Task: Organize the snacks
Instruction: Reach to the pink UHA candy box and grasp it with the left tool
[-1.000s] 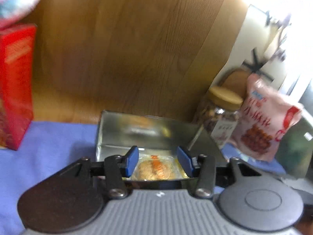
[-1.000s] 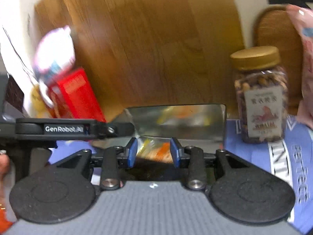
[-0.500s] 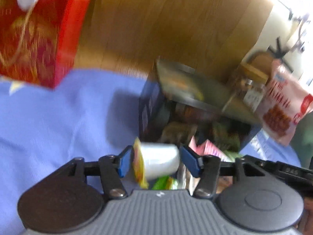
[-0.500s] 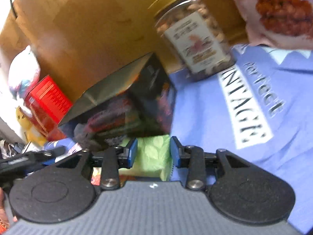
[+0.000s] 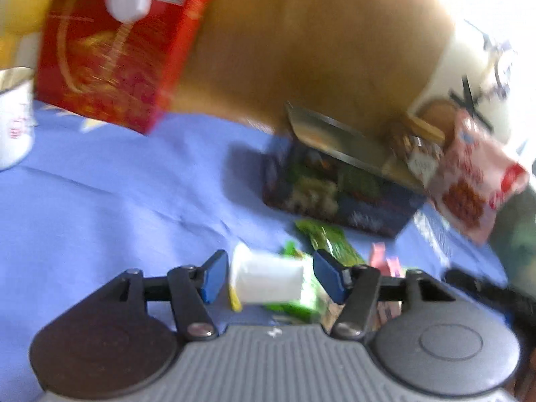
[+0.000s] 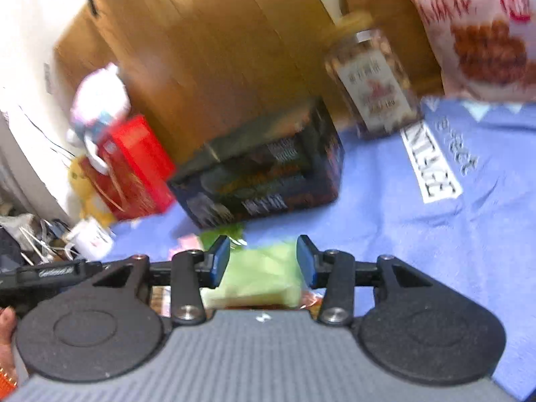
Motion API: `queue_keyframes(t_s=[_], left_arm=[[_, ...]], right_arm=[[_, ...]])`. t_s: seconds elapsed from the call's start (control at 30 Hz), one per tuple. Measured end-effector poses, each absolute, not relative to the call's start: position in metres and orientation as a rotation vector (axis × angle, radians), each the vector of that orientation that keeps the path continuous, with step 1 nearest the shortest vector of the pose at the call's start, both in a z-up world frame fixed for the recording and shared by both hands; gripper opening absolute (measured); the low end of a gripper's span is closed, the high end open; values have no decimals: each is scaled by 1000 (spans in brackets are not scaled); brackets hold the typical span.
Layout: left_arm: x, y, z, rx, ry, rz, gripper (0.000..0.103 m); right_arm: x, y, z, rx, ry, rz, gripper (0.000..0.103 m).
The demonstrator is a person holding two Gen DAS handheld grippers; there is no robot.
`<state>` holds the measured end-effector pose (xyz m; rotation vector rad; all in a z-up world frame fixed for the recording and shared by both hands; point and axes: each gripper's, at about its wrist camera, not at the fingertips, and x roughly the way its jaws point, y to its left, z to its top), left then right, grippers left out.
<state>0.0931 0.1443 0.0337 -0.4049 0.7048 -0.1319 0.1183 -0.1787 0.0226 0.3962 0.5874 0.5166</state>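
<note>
Jaws of your left gripper (image 5: 268,276) just widened, white-wrapped snack (image 5: 268,283) loose between; right gripper (image 6: 263,261) likewise, pale green packet (image 6: 258,276) loose. Dark printed tin (image 6: 264,181) at twelve o'clock, probably their destination.

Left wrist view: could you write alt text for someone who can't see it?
A handheld left gripper with blue pads frames a white packet, gaps showing on both sides, its jaws having just been opening. Beyond, on a blue cloth, sit a dark tin and a red box.

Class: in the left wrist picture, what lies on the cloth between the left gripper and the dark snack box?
In the left wrist view, a green packet lies on the blue cloth between the left gripper and the dark box; a pink wrapper lies beside it.
</note>
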Motion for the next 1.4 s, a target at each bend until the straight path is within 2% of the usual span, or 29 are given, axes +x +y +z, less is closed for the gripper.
queue_keyframes(t_s=[0.13, 0.27, 0.3, 0.33, 0.57, 0.6, 0.63, 0.67, 0.7, 0.9, 0.97, 1.1, 1.17, 1.2, 1.23, 1.4], left_arm=[[80, 150, 50, -460, 667, -197, 57], [75, 127, 51, -425, 706, -295, 57], [74, 122, 51, -418, 715, -311, 57], [72, 119, 52, -412, 716, -321, 57], [38, 131, 54, -394, 688, -362, 64], [33, 130, 51, -384, 694, -351, 64], [29, 130, 48, -373, 704, -340, 64], [24, 130, 44, -363, 715, -329, 64], [21, 132, 41, -359, 724, -329, 64], [15, 136, 25, -377, 784, -349, 64], [18, 135, 23, -368, 780, -347, 64], [27, 126, 19, -340, 779, -376, 64], [31, 119, 10, -330, 818, -375, 56], [30, 117, 5, -338, 831, -389, 45], [25, 113, 5, -332, 818, -403, 45], [4, 105, 15, -288, 789, -366, 45]], right_arm=[[83, -155, 30, 303, 587, 651, 47], [80, -117, 8, 124, 662, 641, 45], [83, -111, 2, 95, 682, 634, 30], [83, -106, 0, 67, 670, 643, 27], [46, -98, 23, -219, 604, 1000, 26], [44, -97, 21, -255, 597, 985, 31], [43, -99, 19, -272, 579, 933, 51], [45, -103, 19, -253, 576, 878, 59], [47, -107, 20, -214, 590, 856, 62], [25, -131, 18, -72, 604, 803, 61], [17, -132, 18, -54, 602, 804, 57], [8, -122, 6, -41, 647, 791, 42], [9, -118, -2, -38, 672, 768, 32], [5, -121, -2, -32, 668, 757, 23], [5, -122, -1, -20, 665, 755, 20], [9, -122, 5, -29, 642, 723, 21]])
